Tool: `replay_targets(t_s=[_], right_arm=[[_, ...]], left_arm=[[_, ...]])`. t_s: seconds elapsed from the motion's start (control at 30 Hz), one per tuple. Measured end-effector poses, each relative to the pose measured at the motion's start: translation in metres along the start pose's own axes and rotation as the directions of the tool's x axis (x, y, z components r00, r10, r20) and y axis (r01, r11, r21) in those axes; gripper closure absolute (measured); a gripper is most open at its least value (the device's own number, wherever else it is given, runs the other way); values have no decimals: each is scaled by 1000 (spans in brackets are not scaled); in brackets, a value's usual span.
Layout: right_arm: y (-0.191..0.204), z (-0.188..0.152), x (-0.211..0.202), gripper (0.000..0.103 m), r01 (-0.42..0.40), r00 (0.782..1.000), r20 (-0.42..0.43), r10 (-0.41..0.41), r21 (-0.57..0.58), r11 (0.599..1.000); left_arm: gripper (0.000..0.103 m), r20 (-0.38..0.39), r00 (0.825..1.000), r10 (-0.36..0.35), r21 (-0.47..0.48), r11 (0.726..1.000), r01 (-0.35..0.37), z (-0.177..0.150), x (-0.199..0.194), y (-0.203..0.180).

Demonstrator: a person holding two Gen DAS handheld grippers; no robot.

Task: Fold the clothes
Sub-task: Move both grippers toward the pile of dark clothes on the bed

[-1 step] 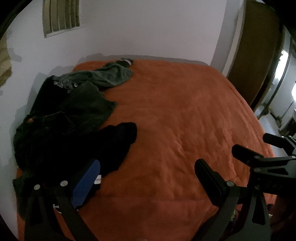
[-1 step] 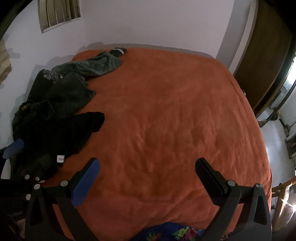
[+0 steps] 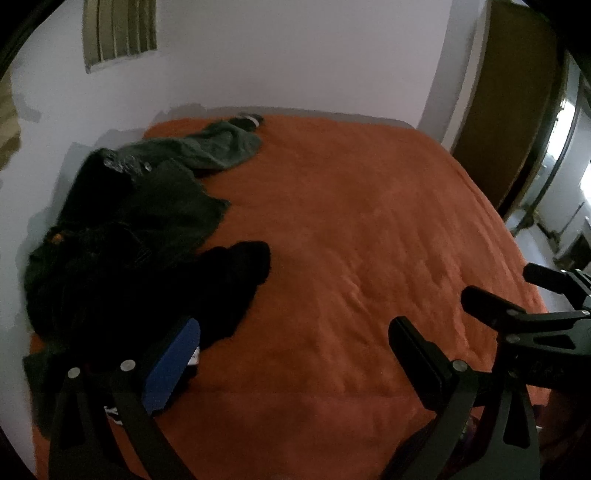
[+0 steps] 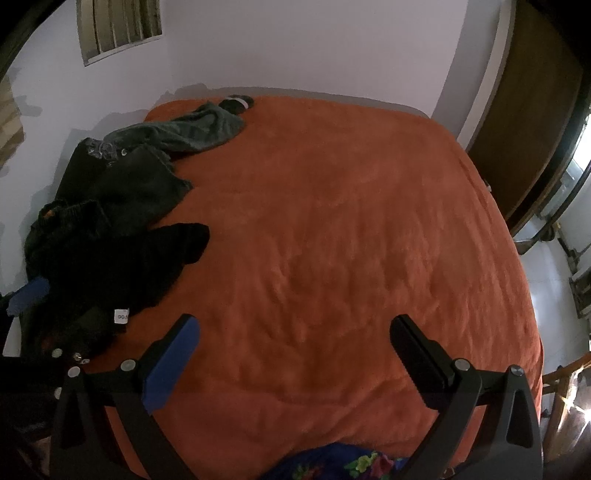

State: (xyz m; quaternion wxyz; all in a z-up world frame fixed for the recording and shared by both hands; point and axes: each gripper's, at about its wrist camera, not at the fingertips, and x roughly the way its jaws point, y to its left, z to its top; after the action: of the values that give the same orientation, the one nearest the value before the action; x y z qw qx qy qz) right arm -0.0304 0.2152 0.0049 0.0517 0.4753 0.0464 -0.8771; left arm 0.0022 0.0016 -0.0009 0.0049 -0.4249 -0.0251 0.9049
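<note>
A pile of dark clothes lies along the left side of the orange bed (image 3: 369, 229): a black garment (image 3: 147, 288) nearest, dark trousers (image 3: 162, 210) behind it, a grey-green garment (image 3: 218, 147) at the far corner. The pile also shows in the right wrist view: the black garment (image 4: 122, 266) with a white tag (image 4: 121, 316), the grey-green garment (image 4: 199, 129). My left gripper (image 3: 295, 354) is open and empty, its blue finger over the black garment's edge. My right gripper (image 4: 295, 350) is open and empty over bare bedspread (image 4: 369, 240); it also shows in the left wrist view (image 3: 517, 295).
A white wall with a vent (image 4: 118, 29) runs behind and left of the bed. A wooden door (image 4: 532, 122) stands at the right, with pale floor (image 4: 550, 295) beyond the bed's right edge. A floral cloth (image 4: 343, 461) lies at the near edge.
</note>
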Motion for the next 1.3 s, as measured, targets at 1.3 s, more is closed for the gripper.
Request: replay_targets(t_s=[1.3], right_arm=[[7,1,2,0,-19,1000,24,19,-23,1000]], left_arm=[[1,57,998,-10,-41,999,12,-7,-9,-2]])
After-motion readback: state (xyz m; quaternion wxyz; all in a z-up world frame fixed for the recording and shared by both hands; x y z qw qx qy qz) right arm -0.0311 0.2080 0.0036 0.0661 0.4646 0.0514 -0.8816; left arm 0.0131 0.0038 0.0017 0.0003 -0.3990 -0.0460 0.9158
